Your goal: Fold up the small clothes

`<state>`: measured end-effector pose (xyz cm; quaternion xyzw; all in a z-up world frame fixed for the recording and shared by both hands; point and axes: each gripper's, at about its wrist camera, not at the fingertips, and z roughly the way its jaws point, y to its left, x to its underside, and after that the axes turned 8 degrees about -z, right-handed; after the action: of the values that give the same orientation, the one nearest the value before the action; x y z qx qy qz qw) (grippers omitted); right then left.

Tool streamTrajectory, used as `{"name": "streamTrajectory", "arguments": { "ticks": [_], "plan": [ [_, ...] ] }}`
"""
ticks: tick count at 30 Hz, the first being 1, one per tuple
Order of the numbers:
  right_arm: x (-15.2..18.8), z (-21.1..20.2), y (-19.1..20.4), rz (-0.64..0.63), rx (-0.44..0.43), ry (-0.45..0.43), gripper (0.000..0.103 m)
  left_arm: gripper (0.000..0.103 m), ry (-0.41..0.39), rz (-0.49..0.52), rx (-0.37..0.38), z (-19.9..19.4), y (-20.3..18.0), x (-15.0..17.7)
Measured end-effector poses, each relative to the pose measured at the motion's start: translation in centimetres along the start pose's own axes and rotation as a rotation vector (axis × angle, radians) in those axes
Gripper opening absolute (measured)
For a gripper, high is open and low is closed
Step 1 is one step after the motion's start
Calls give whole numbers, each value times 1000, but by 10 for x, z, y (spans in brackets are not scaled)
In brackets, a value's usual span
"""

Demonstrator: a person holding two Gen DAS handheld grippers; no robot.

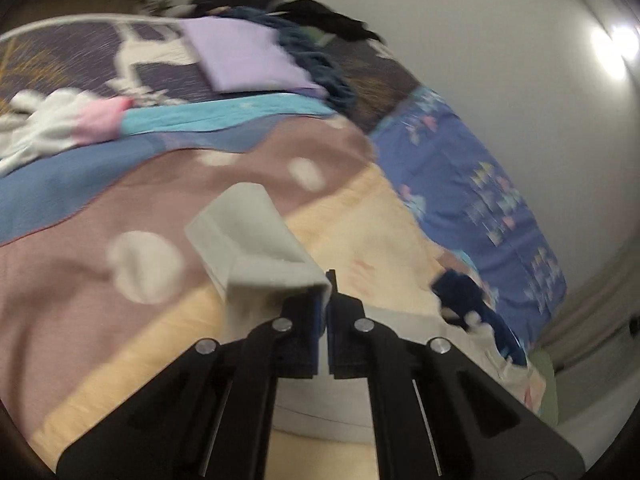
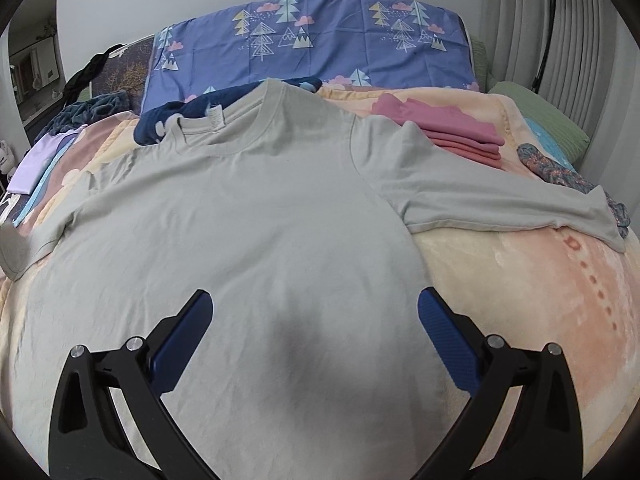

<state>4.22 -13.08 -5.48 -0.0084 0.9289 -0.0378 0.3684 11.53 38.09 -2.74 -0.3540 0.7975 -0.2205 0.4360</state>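
Pale grey cotton is covering most of the bed: a grey T-shirt [image 2: 248,216] is lying flat, chest up, on the peach blanket [image 2: 520,280], its collar pointing toward the blue tree-print pillow [image 2: 320,36]. Left of the shirt, a folded lilac cloth [image 2: 30,170] is lying near the blanket's edge. At the shirt's left sleeve, the left gripper [image 1: 327,280] is pinching a folded bit of the grey fabric, its pads clamped tight on the cloth and lifting it off the blanket; that view is blurred. Over the shirt's lower middle, the right gripper [image 2: 316,312] is hovering with its blue pads spread wide, nothing between them. Behind the shirt's collar, a navy garment [image 2: 168,120] is bunching against the pillow. Right of the shirt's collar, a folded pink stack [image 2: 444,124] is sitting beyond the right sleeve, and a patterned blue sock [image 2: 556,168] is lying beside that sleeve's cuff.
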Motion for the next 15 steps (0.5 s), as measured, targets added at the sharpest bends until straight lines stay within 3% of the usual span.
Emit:
{"name": "streamTrajectory", "arguments": {
  "ticks": [4, 6, 8, 10, 13, 15],
  "plan": [
    [0, 3, -9, 37, -16, -1, 102, 2, 114, 294, 202, 12, -131, 73],
    [1, 3, -14, 31, -8, -2, 102, 2, 208, 383, 311, 22, -181, 123],
    [4, 3, -21, 32, 1, -1, 102, 2, 294, 447, 371, 31, -212, 174],
    [7, 1, -27, 37, 8, 3, 102, 3, 374, 531, 382, 47, -233, 226],
    [11, -1, -40, 52, -8, -1, 102, 3, 472, 599, 328, 74, -241, 282],
    [9, -1, -46, 71, -40, -16, 102, 3, 498, 646, 285, 85, -236, 301]
  ]
}}
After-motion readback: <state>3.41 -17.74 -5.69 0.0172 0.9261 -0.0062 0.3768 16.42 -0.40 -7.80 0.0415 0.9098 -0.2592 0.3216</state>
